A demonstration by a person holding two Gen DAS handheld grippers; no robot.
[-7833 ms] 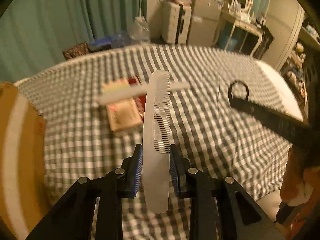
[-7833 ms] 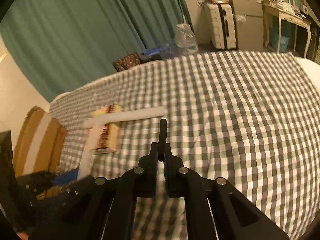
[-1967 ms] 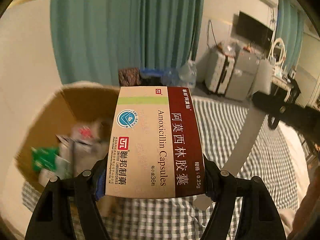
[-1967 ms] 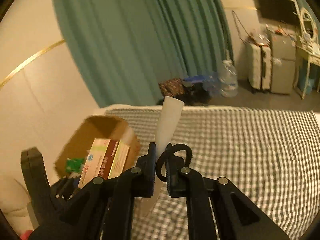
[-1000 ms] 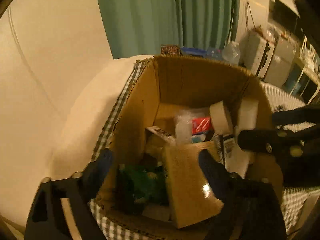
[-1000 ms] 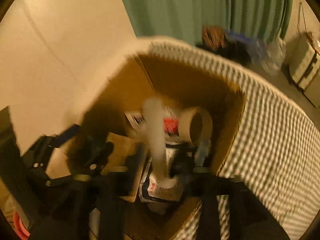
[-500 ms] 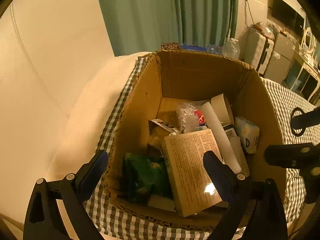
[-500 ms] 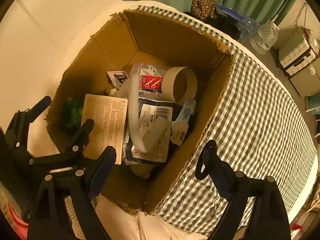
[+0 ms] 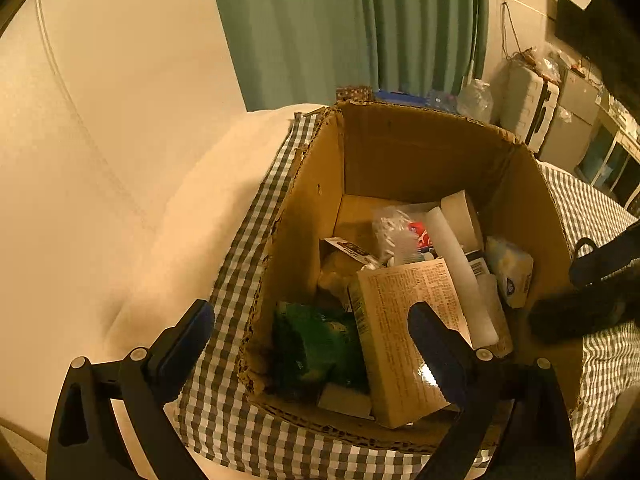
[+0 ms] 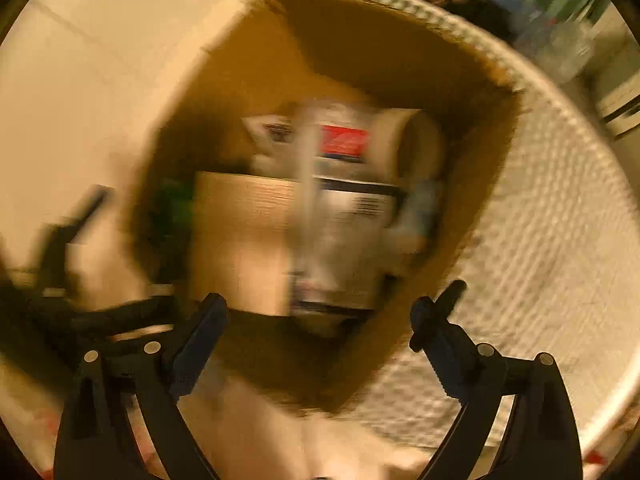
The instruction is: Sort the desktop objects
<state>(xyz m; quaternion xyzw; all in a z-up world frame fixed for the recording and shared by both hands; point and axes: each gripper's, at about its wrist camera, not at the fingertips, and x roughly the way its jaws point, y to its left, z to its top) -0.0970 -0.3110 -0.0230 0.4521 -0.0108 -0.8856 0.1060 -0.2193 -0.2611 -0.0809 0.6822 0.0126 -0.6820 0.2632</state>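
My left hand-held gripper (image 9: 310,334) is spread wide and grips nothing; it hangs over the near rim of the box (image 9: 420,152). My right hand-held gripper (image 10: 320,318) is still opening, nothing between its jaws, a ring handle hooked at its right finger; its view is blurred.

Two seconds ago the left held the carton (image 9: 404,336) and the right held the comb (image 9: 460,272). Both now lie inside the box. The carton, flat printed cardboard, rests face down against the green packet (image 9: 316,344). The comb, a long pale strip, lies slanted across the carton's far edge. Beside it are a tape roll (image 9: 460,216) and a small soft pack (image 9: 512,270). The box is brown corrugated cardboard with ragged edges, standing on a checked bed cover (image 9: 240,288).
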